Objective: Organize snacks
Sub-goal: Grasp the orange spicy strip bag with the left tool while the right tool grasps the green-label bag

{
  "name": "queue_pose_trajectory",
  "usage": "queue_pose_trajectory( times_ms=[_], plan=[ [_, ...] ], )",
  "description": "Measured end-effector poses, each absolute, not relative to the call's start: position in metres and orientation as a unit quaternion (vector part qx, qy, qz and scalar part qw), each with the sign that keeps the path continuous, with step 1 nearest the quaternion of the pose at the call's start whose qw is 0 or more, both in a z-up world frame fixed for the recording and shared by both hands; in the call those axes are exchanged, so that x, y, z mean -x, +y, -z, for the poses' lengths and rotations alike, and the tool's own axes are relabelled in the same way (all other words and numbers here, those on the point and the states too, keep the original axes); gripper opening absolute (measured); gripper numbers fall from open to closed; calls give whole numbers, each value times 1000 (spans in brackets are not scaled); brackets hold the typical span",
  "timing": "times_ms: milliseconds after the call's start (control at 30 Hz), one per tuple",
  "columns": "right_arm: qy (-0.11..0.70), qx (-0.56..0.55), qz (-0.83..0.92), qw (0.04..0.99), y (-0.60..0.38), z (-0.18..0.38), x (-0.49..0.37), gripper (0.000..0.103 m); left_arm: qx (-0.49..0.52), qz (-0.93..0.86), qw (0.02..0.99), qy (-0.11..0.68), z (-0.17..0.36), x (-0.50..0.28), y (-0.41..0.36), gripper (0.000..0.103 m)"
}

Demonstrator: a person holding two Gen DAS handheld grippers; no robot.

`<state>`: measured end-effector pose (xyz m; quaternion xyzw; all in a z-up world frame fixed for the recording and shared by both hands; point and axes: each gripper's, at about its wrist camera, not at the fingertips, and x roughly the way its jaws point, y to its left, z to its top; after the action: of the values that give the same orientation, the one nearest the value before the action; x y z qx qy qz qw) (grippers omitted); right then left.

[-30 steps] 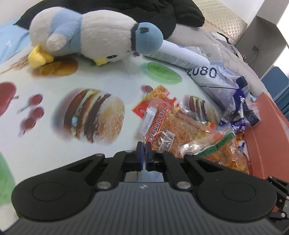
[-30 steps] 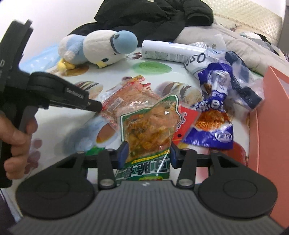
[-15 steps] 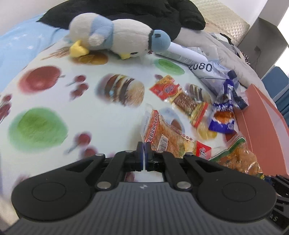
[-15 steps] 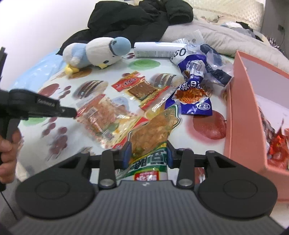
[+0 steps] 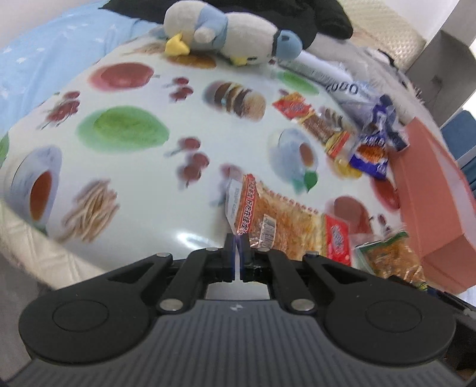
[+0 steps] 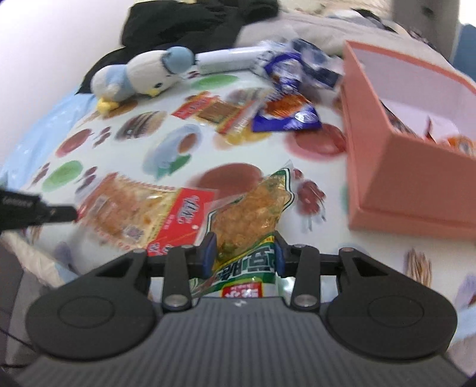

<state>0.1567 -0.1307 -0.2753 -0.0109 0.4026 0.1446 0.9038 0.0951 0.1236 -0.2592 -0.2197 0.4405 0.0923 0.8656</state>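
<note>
My left gripper (image 5: 237, 248) is shut on the corner of a clear orange-and-red snack packet (image 5: 282, 226) and holds it above the printed tablecloth (image 5: 148, 190); the same packet shows in the right wrist view (image 6: 148, 211). My right gripper (image 6: 242, 253) is shut on a green-edged packet of yellow pickles (image 6: 253, 214), also seen in the left wrist view (image 5: 386, 259). A salmon-pink open box (image 6: 386, 166) with several snacks inside stands at the right. A blue snack packet (image 6: 287, 114) and a red-brown packet (image 6: 214, 111) lie on the cloth further back.
A plush blue-and-white bird (image 6: 142, 74), a white tube (image 6: 226, 59), a blue-white plastic bag (image 6: 309, 65) and dark clothing (image 6: 193, 20) lie at the far side. The cloth's near edge (image 5: 74, 256) drops off at the lower left.
Both grippers have pulled back and up with their packets. The pink box has come closer on the right in the right wrist view, and more tablecloth shows.
</note>
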Motion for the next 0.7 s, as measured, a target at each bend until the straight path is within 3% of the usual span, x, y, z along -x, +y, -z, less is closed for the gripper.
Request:
queue_pose_trajectory(
  times_ms=[167, 300, 367, 400, 433, 533, 700],
  plan=[
    [425, -30, -123, 896, -148, 288, -157, 46, 209, -97, 866, 444, 263, -88, 122, 3],
    [426, -46, -117, 896, -156, 295, -154, 61, 176, -90, 869, 454, 261, -88, 118, 8],
    [428, -56, -121, 894, -160, 298, -152, 73, 168, -86, 870, 456, 261, -90, 117, 25],
    [428, -59, -121, 894, -161, 299, -152, 83, 169, -87, 870, 455, 260, -90, 118, 45],
    [426, -57, -119, 895, -162, 299, -152, 86, 170, -89, 871, 452, 260, -90, 118, 61],
    [432, -47, -114, 893, -162, 301, -154, 85, 167, -86, 876, 445, 256, -90, 118, 74],
    [421, -42, -123, 898, -160, 300, -154, 85, 150, -87, 882, 439, 249, -95, 121, 82]
  ],
)
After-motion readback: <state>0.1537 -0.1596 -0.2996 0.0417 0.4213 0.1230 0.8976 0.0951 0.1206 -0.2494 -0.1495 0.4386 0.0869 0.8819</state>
